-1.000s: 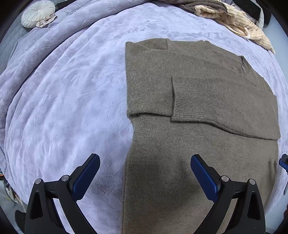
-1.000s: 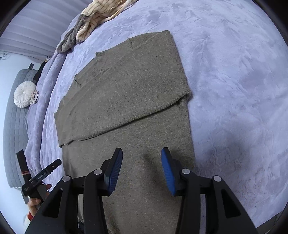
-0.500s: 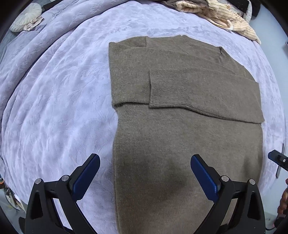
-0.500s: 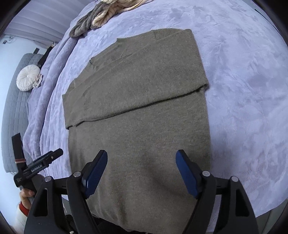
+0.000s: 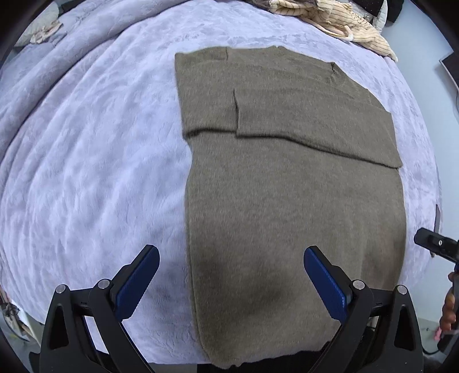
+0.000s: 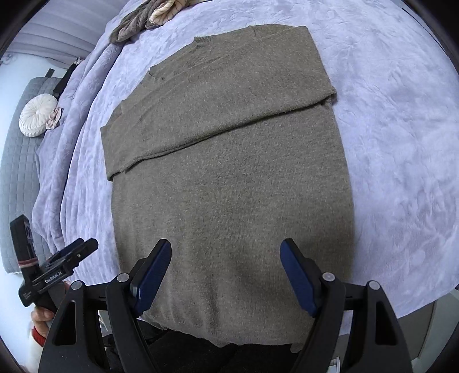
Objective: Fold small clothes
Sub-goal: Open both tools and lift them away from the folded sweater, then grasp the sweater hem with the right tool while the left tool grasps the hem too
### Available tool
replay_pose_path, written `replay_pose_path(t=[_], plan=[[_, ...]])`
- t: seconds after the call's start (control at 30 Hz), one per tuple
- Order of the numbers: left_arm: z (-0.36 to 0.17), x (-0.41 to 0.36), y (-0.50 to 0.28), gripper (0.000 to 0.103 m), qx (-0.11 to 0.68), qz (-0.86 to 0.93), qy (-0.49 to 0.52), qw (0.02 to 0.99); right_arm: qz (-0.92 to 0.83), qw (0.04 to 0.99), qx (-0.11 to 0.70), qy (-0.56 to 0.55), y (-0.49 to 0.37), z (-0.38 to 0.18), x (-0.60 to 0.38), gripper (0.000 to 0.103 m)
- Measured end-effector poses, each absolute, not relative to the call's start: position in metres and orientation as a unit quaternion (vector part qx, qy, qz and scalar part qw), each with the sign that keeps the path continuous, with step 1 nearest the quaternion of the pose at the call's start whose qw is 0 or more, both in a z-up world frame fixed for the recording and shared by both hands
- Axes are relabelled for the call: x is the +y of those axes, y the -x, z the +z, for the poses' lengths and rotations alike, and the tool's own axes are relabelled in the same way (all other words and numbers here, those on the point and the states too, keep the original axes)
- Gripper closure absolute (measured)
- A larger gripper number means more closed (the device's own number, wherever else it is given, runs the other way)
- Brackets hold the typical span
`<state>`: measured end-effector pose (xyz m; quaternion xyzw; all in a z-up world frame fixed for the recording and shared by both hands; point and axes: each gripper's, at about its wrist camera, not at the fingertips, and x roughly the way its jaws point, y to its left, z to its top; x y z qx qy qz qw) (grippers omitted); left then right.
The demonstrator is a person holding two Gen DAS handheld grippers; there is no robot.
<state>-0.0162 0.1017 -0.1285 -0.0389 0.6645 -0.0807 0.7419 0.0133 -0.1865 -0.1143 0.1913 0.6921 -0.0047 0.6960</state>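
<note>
An olive-brown knit sweater (image 5: pixel 292 195) lies flat on the lavender bedspread (image 5: pixel 94 160), both sleeves folded across its chest, neck at the far end. It also shows in the right wrist view (image 6: pixel 229 172). My left gripper (image 5: pixel 231 275) is open and empty, hovering over the sweater's near left edge by the hem. My right gripper (image 6: pixel 225 272) is open and empty above the hem's right part. The hem hangs slightly over the bed's near edge.
A heap of cream striped and grey clothes (image 5: pixel 338 20) lies at the far end of the bed, also in the right wrist view (image 6: pixel 143 17). A round white cushion (image 6: pixel 37 114) sits on a grey quilted seat (image 6: pixel 17 178) to the left.
Both grippers have pulled back toward the hem, so more of the sweater shows. The right gripper's jaws have opened from narrow to wide. The left stays open.
</note>
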Motion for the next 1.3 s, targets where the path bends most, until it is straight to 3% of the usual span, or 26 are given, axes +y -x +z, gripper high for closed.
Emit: replay_pose_path(t=[0.4,0.73,1.17,1.23,1.3], plan=[[-0.176,0.117,0.081,0.002,0.718,-0.15,0.024,0.679,-0.073,0.661,0.714,-0.22,0.06,-0.14,-0.196,0.022],[-0.197,0.107,0.133,0.002,0.734,-0.154,0.088,0.656,-0.052,0.622,0.758,-0.19,0.104,-0.169,-0.216,0.022],[-0.204,0.089,0.161,0.002,0.698,-0.076,0.103,0.704,0.018,0.618,0.76,-0.201,0.165,-0.207,-0.242,0.022],[-0.202,0.094,0.165,0.005,0.694,-0.071,0.107,0.708,0.042,0.621,0.752,-0.214,0.162,-0.21,-0.236,0.022],[-0.199,0.1,0.172,0.018,0.692,-0.061,0.101,0.712,0.055,0.619,0.753,-0.218,0.158,-0.217,-0.229,0.023]])
